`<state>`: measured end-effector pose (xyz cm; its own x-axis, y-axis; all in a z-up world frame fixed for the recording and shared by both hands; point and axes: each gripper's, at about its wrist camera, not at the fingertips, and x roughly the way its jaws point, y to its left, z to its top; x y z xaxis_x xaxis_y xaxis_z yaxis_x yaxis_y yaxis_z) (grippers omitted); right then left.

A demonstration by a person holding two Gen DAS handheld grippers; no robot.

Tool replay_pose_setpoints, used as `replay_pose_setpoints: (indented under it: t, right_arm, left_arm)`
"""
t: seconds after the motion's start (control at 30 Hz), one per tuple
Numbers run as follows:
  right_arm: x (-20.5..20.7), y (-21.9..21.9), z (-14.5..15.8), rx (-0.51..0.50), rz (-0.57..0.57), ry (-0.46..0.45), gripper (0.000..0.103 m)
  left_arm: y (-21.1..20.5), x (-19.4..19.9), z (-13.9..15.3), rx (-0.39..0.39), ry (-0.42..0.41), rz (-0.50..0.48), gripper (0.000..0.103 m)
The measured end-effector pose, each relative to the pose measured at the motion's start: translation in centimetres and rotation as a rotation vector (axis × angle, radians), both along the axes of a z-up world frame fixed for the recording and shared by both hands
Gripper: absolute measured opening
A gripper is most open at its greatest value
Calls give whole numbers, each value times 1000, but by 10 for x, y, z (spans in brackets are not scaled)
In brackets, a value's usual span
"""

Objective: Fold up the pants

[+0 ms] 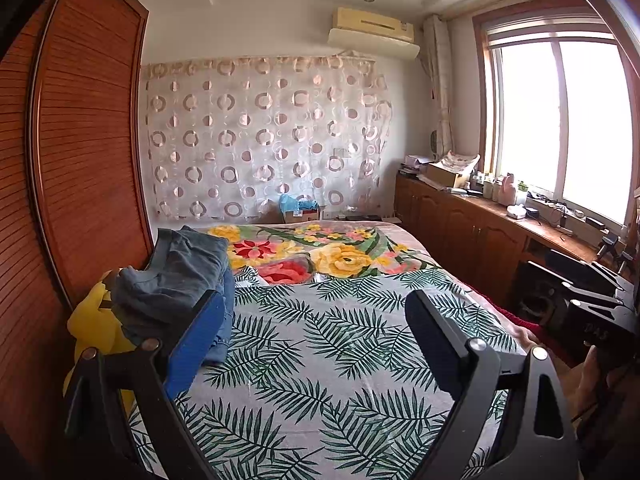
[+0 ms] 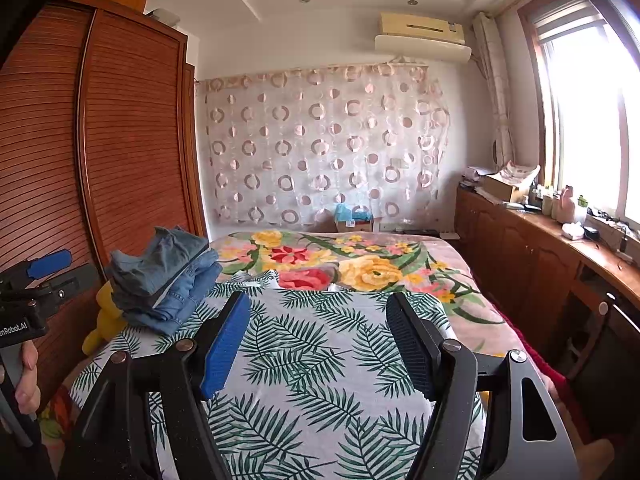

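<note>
Left wrist view: wardrobe (image 1: pixel 80 140) far left, then the pants stack (image 1: pixel 176 280) ahead-left of the left gripper (image 1: pixel 316 344), partly behind its left pad. Left gripper hangs over the leaf-print sheet (image 1: pixel 320 360) on the bed (image 1: pixel 360 248), jaws wide apart, nothing between them. Right gripper (image 1: pixel 596 280) shows at the right edge, a hand (image 1: pixel 588 376) below it.

Right wrist view: left gripper (image 2: pixel 44 276) at the far left edge, hand (image 2: pixel 26 376) on its grip. Pants stack (image 2: pixel 168 280) sits ahead-left of the right gripper (image 2: pixel 320 344), well apart from its pads, at the bed's left edge beside a yellow plush toy (image 2: pixel 102 316). Count: one stack; at least three folded denim pieces, grey-blue on top, lighter blue under; exact number unclear. Stack's long axis runs away from the grippers toward the patterned curtain (image 2: pixel 320 148); waist and leg ends not readable. Right gripper jaws wide apart, empty, over the sheet. Window counter (image 2: pixel 560 240) far right.
</note>
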<state>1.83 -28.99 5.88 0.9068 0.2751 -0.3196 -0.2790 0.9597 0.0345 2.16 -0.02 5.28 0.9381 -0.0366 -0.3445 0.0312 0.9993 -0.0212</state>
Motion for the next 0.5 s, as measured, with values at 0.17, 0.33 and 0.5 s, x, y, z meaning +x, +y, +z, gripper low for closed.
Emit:
replay_pose_setpoints:
  t: [0.17, 0.33, 0.5]
  right_arm:
    - [0, -2, 0, 1, -1, -2, 72]
    - [0, -2, 0, 0, -2, -4, 72]
    - [-2, -2, 1, 1, -5, -7, 72]
  left_arm:
    - [0, 0, 0, 1, 0, 1, 92]
    - [0, 0, 0, 1, 0, 2, 92]
    - [0, 1, 0, -2, 1, 1, 92]
